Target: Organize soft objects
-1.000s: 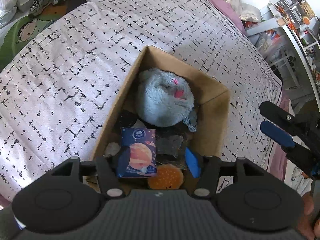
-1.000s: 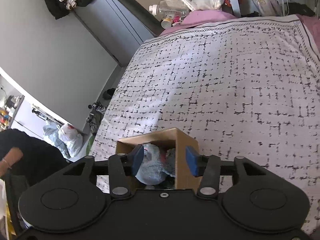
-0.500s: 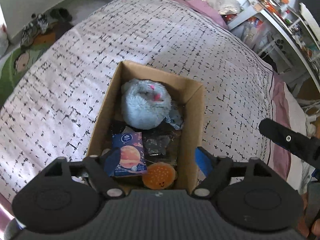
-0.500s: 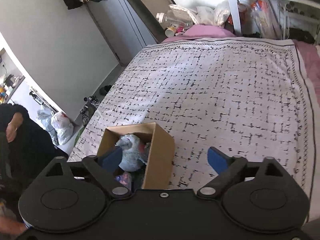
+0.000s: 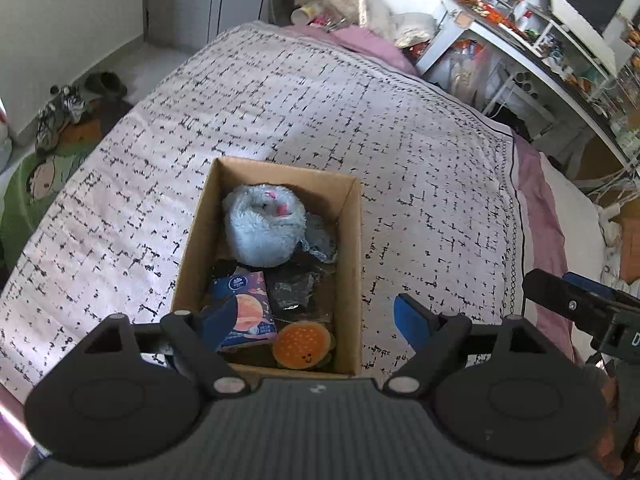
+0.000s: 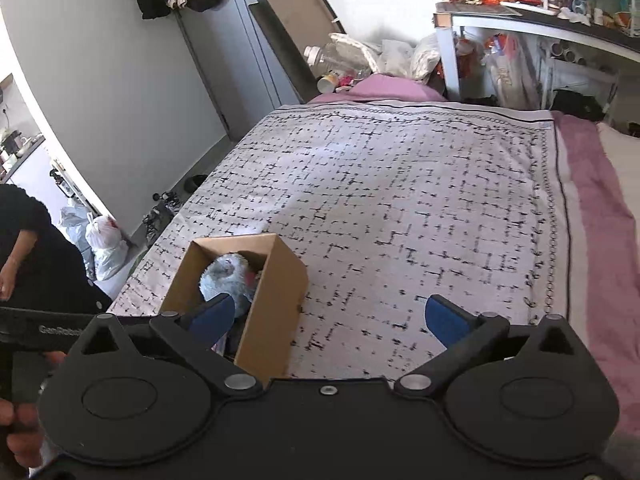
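Here, open cardboard box [image 5: 354, 248] on patterned bedspread [image 5: 420, 152], fluffy grey-blue plush [image 5: 262, 232] curled at its far end, planet-print tissue pack [image 5: 246, 308], burger-shaped toy [image 5: 304, 345] nearer, left gripper [image 5: 316, 322] and right gripper [image 6: 328, 318] both spread wide, empty.

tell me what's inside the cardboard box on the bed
In the box: a blue plush at the far end, a tissue pack with a planet print, a burger toy and dark wrapped items. Whatever lies beneath them is covered.
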Available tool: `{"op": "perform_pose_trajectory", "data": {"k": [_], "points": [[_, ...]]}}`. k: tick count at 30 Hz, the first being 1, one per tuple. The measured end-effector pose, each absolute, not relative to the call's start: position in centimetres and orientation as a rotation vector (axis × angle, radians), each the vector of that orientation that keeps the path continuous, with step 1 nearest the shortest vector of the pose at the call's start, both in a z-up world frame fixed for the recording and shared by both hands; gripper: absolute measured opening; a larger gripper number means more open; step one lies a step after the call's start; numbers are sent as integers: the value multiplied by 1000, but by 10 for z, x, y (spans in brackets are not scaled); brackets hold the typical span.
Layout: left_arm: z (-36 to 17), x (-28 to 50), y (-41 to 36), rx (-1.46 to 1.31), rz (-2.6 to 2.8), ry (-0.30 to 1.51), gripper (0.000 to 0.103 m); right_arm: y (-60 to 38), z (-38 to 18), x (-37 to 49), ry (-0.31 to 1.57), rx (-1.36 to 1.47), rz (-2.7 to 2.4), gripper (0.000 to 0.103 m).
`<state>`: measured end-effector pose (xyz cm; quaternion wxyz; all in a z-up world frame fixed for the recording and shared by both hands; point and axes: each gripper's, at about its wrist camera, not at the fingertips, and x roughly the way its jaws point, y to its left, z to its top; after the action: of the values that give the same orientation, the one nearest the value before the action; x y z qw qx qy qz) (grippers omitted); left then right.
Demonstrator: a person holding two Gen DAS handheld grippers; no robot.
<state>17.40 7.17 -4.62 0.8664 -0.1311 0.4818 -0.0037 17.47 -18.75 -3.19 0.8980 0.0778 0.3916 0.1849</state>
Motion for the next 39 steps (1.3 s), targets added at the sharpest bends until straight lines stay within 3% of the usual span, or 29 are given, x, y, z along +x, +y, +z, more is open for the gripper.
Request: {"op": "perform_pose_trajectory", "data": {"k": [4, 8, 21, 26, 39], "points": [[-36, 162, 69, -256, -13, 981, 85, -197, -29, 164, 797, 155, 368, 103], [-28, 150, 67, -240, -16, 951, 91, -203, -26, 153, 787, 144, 354, 103], [-12, 111, 61, -186, -16, 875, 92, -213, -12, 110, 734, 109, 287, 103], [-7, 101, 58, -182, -35, 849, 98, -216, -9, 98, 724, 90, 263, 103], [2, 80, 53, -168, -57, 804, 99, -213, -6, 71, 702, 65, 253, 103]]}}
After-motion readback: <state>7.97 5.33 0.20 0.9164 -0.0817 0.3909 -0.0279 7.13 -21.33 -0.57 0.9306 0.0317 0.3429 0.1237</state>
